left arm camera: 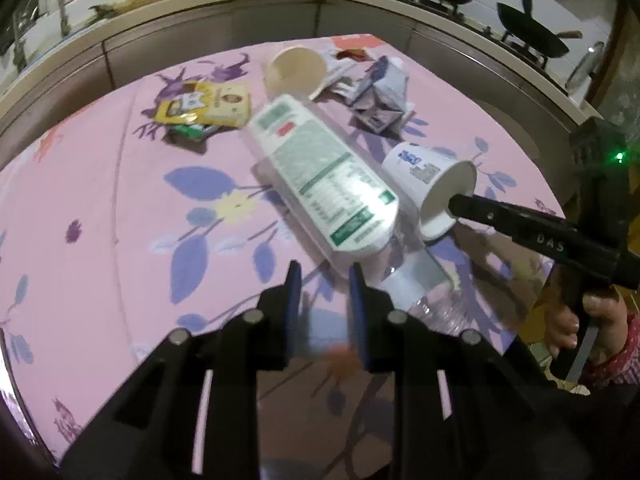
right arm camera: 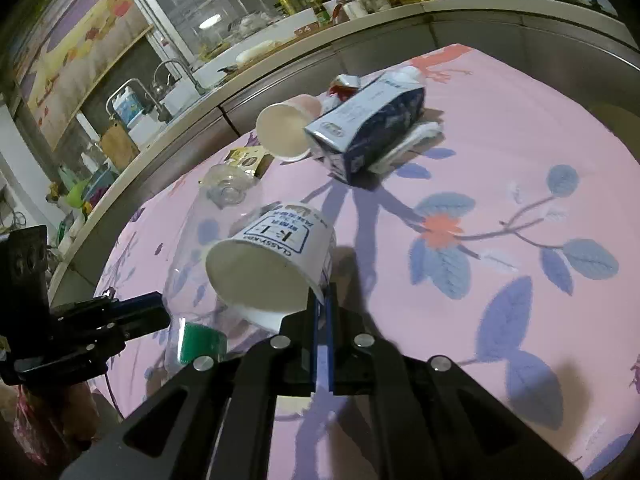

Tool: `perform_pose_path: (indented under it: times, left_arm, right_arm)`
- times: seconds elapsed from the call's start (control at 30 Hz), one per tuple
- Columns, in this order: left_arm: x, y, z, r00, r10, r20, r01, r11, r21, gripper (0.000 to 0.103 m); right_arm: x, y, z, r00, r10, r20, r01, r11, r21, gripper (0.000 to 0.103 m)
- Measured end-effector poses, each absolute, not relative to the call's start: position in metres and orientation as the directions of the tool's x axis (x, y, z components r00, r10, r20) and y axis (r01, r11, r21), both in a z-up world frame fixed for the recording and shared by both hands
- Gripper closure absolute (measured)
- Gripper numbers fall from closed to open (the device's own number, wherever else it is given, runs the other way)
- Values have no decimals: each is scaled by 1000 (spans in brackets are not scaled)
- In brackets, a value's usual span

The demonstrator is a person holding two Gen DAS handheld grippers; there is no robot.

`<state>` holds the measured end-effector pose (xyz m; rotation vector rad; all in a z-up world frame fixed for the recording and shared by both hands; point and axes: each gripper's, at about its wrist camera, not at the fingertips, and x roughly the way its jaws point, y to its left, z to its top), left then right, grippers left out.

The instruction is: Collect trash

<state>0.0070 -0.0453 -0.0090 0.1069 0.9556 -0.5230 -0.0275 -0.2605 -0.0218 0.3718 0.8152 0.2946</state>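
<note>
Both wrist views look down close, sharing the printed cup (left arm camera: pixel 430 184) (right arm camera: pixel 276 264).

On the table (left arm camera: pixel 100 200), a bottle (left arm camera: pixel 320 172) lies on its side near the middle. 1 paper cup (left arm camera: pixel 430 184) lies tipped just right of the bottle, its rim between the closed fingers of the right gripper (right arm camera: pixel 322 308). Behind it, toward the far edge, lies a carton (left arm camera: pixel 382 96), with a second cup (left arm camera: pixel 296 70) just left of it. Packets (left arm camera: pixel 206 106) lie left of the bottle's far end. The left gripper (left arm camera: pixel 324 280) hangs over the near edge, beside the bottle's near end.
</note>
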Motion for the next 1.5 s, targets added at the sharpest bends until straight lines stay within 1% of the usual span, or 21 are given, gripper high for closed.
perform_pose_path:
  times: [0.07,0.2,0.27,0.3,0.4,0.73,0.97,1.07,1.17,1.2,1.23,1.27,1.3,1.33,1.4,1.5]
  left_arm:
    - [10,-40,-11,467,-365,-805,448,883,-140,65]
    - [11,-37,-12,480,-349,-805,430,893,-131,61]
    - [12,-36,-12,484,-339,-807,413,901,-130,54]
    - [13,-35,-12,485,-337,-807,406,904,-133,53]
    - [13,-33,-12,483,-338,-808,397,907,-142,53]
    - [19,-32,-16,503,-294,-813,383,919,-95,52]
    - [39,-12,-21,532,-225,-817,338,940,-38,52]
    - [45,-1,-20,558,-178,-811,309,951,4,52]
    - [46,11,-12,575,-165,-802,278,961,2,52]
    - [43,14,-7,578,-170,-798,269,963,-11,50]
    - [40,21,-1,584,-190,-790,259,965,-40,39]
    - [36,26,5,591,-213,-778,252,965,-72,25]
    - [34,29,9,597,-229,-769,247,964,-96,21]
    - [30,31,13,599,-255,-759,245,961,-129,19]
    - [27,28,14,586,-287,-758,256,953,-163,19]
    - [25,9,5,559,-290,-777,282,948,-151,19]
  right_arm:
    - [-24,-255,-19,650,391,-652,-117,899,422,102]
    - [-21,-252,-15,652,389,-651,-123,901,415,102]
    - [-22,-252,-15,652,388,-652,-121,902,416,102]
    - [-22,-252,-14,650,389,-653,-120,901,417,102]
    - [-23,-252,-17,643,397,-655,-112,895,432,102]
    - [-18,-243,-22,612,436,-660,-137,880,455,102]
    - [-3,-217,-16,594,456,-663,-188,879,437,102]
    - [5,-204,-13,587,472,-658,-213,874,438,102]
    - [8,-203,-15,583,484,-653,-209,866,455,102]
    - [6,-204,-15,583,484,-652,-208,865,457,102]
    - [5,-205,-15,585,484,-651,-205,865,458,102]
    - [3,-208,-15,591,480,-649,-197,865,461,102]
    - [1,-211,-15,597,476,-646,-189,866,463,102]
    - [-1,-216,-15,607,468,-643,-177,868,465,102]
    - [-3,-223,-16,621,454,-639,-157,871,465,102]
    - [-8,-235,-19,634,440,-636,-129,871,474,102]
